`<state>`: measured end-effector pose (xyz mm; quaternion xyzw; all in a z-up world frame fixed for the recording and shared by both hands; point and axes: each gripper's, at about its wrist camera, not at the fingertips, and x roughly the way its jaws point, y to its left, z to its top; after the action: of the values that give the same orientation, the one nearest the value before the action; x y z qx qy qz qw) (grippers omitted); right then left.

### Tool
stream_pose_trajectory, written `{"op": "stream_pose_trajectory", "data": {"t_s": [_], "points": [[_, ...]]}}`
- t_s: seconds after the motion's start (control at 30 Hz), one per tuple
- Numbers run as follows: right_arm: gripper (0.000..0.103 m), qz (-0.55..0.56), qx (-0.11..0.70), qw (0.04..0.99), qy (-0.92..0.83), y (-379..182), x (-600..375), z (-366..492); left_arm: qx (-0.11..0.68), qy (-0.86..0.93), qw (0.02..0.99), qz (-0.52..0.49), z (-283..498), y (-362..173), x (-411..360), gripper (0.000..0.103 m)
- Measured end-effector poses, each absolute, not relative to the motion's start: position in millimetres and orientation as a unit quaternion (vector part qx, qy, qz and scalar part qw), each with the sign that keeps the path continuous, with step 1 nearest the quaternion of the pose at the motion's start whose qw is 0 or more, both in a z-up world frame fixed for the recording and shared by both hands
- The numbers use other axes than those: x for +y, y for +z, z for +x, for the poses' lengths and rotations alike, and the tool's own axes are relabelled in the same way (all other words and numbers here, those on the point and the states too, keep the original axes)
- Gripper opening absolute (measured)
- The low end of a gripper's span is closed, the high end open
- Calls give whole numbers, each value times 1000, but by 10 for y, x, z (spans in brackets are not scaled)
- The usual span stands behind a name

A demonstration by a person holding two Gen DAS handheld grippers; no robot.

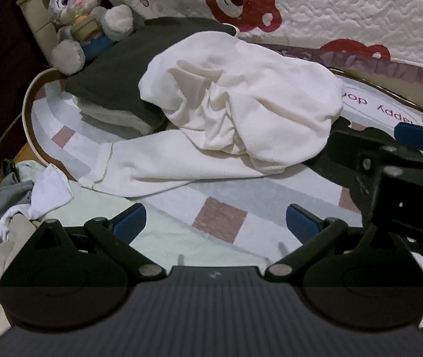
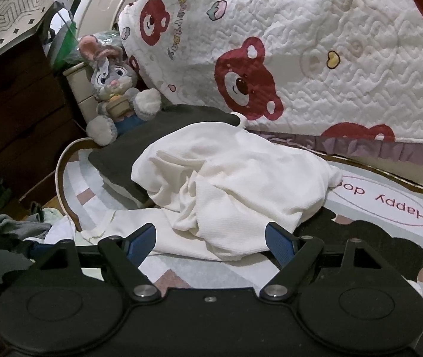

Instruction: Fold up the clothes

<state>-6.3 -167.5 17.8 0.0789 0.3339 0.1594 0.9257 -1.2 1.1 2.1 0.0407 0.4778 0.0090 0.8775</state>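
- Ahead on the rug point(image 1: 220, 220), the crumpled white garment point(image 1: 241, 104) lies partly over a folded dark garment point(image 1: 116, 80).
- Both my left gripper point(image 1: 215, 223) and right gripper point(image 2: 210, 242) gape wide, holding nothing.

White garment point(image 1: 235, 101) at centre; dark grey folded cloth point(image 1: 116, 77) at ten o'clock; grey rabbit toy point(image 1: 77, 15) with pink ears; white quilt point(image 2: 330, 59) printed with red bears at one o'clock; rug point(image 1: 220, 217) checked pale grey, white and dusty pink; blue gripper pads point(image 2: 279, 242).

Crumpled garment point(image 1: 235, 104) lies on rug point(image 1: 220, 217), overlapping folded stack point(image 1: 113, 89) behind-left.
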Motion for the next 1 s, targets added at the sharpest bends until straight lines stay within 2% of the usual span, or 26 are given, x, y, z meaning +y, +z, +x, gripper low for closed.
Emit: {"op": "stream_pose_trajectory", "data": {"t_s": [1.0], "points": [[85,84,352,918,164,122,-1680,-51,491,12,870,40,-28,-47,-12,102]]}}
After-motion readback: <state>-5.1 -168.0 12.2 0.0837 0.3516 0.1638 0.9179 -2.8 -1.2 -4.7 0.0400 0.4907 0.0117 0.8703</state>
